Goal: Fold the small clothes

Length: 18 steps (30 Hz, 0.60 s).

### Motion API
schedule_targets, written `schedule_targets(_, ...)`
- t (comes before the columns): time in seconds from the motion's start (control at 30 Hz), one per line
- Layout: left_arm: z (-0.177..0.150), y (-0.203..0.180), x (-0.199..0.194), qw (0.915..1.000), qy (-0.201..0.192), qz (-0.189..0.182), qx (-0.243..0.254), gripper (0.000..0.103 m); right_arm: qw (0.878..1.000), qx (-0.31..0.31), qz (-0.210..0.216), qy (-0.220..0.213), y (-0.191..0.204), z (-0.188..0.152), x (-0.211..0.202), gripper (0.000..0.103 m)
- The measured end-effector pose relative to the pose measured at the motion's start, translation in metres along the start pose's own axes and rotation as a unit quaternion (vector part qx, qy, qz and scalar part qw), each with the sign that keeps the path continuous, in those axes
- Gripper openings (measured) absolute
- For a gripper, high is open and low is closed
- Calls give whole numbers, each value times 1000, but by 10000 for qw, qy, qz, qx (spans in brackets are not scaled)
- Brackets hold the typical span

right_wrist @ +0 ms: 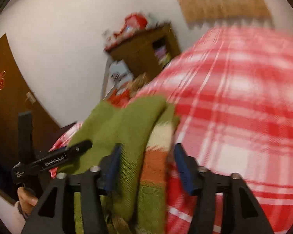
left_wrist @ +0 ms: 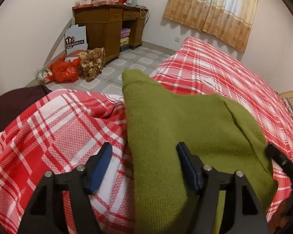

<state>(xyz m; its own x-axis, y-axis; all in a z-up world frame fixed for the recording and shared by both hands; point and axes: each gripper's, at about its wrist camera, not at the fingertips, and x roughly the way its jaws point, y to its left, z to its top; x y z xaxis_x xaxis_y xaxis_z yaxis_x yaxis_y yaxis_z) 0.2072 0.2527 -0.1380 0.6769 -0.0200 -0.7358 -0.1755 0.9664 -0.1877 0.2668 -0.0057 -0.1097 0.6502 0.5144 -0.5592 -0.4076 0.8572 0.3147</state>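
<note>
A small olive-green knit garment (left_wrist: pixel 177 120) lies on the red-and-white plaid bed cover (left_wrist: pixel 54 120). My left gripper (left_wrist: pixel 144 150) is open just above its left edge, the right finger over the knit, the left finger over the plaid. In the blurred right wrist view the garment (right_wrist: pixel 123 128) shows cream and orange stripes (right_wrist: pixel 158 152) on a turned part. My right gripper (right_wrist: pixel 146 154) is open with the garment's folded edge between its jaws. The left gripper's black body (right_wrist: pixel 54 159) shows at the left of that view.
A wooden desk (left_wrist: pixel 109 23) piled with red packets stands at the far wall. A red bag (left_wrist: pixel 65 71) and a brown patterned bundle (left_wrist: pixel 92 63) lie on the tiled floor. Curtains (left_wrist: pixel 211 5) hang behind the bed. A brown door (right_wrist: pixel 7 105) is at the left.
</note>
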Motion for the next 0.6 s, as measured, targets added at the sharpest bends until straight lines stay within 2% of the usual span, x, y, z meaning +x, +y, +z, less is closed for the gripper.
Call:
schedule_targets(0.03,1,-1,0,10000,7,-5,-23,71,9997,-172,-142,-62,8,3,-5,26)
schedule_targets(0.1,0,-4,-1,10000,15,5,-28,71,9985,-526,-166,-55,26,9,-4,24)
schedule_targets(0.23,1,-7,-5,9999,9,127,18,73,9939,-1072,-199,135,49,10,26,22)
schedule_targets(0.27,0,-7,-5,9999,16,166,25,74,9915,-1128,-473,440,49,7,45,22)
schedule_targets(0.33,0,-8,-4,9997,49,254,15,76,9889,-1022,-710,814,35,7,72,21)
schedule_targets(0.6,0,-32,-5,9943,-84,952,481,76,9865,-1129,-912,760,25,20,88,19)
